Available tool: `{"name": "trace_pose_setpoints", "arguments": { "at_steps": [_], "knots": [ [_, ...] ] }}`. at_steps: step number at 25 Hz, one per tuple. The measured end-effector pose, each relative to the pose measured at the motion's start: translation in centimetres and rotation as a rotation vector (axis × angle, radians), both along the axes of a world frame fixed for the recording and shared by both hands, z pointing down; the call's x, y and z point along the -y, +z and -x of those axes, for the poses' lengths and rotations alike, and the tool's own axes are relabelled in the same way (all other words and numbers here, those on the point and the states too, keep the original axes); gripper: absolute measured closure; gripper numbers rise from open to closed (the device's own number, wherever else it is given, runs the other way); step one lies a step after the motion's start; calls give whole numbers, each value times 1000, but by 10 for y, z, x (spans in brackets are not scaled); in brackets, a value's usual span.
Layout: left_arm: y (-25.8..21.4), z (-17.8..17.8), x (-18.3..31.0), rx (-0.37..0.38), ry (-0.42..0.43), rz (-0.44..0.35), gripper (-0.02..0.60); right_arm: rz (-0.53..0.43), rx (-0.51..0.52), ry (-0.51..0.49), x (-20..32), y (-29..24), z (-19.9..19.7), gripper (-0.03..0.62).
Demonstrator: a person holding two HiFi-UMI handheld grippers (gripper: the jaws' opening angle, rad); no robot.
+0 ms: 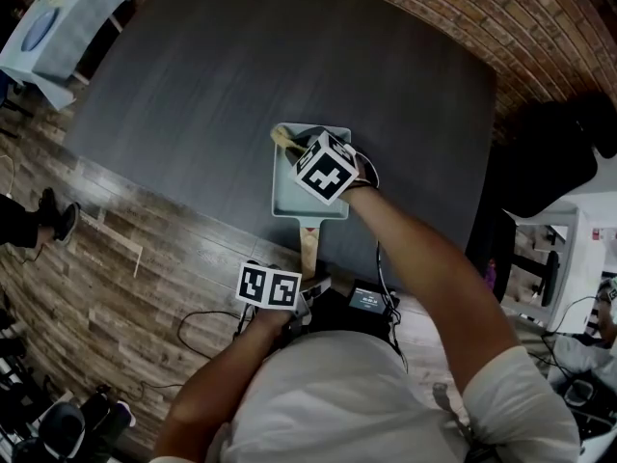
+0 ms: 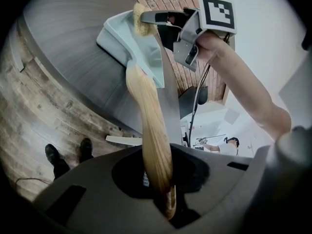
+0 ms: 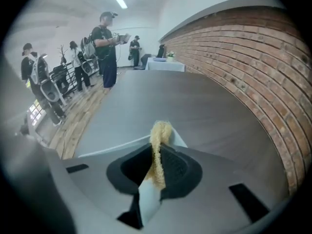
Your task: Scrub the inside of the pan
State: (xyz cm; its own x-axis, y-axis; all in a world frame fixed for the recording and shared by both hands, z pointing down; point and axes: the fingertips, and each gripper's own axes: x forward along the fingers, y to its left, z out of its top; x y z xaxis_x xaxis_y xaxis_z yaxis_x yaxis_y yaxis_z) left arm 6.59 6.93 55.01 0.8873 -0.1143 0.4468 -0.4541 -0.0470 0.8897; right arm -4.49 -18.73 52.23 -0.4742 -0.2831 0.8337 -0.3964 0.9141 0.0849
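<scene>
Two grippers attend one pan [image 1: 289,199], a pale square one resting near the front edge of a dark table [image 1: 241,66], its wooden handle [image 2: 152,130] pointing toward the person. The left gripper [image 1: 314,284] has its jaws clamped on the handle. The right gripper [image 1: 291,145] has its jaws pinched together on a yellow pad [image 3: 159,140] at the pan's far left corner. Whether the pad touches the pan is unclear.

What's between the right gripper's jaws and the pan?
A yellow scrub pad, pinched in the right gripper jaws, lies against the pan rim; the right gripper view shows it.
</scene>
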Motion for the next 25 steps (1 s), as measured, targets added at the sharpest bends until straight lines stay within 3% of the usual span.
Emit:
{"name": "trace_pose_setpoints", "arguments": {
  "at_steps": [5, 11, 25],
  "knots": [
    [-1, 0, 0, -3, -16, 10, 518, 6, 40, 138, 18, 11, 2, 540],
    [0, 2, 1, -22, -65, 27, 528, -41, 18, 136, 22, 12, -3, 540],
    [-1, 2, 3, -9, -93, 16, 529, -147, -149, 87, 26, 12, -43, 540]
  ]
}}
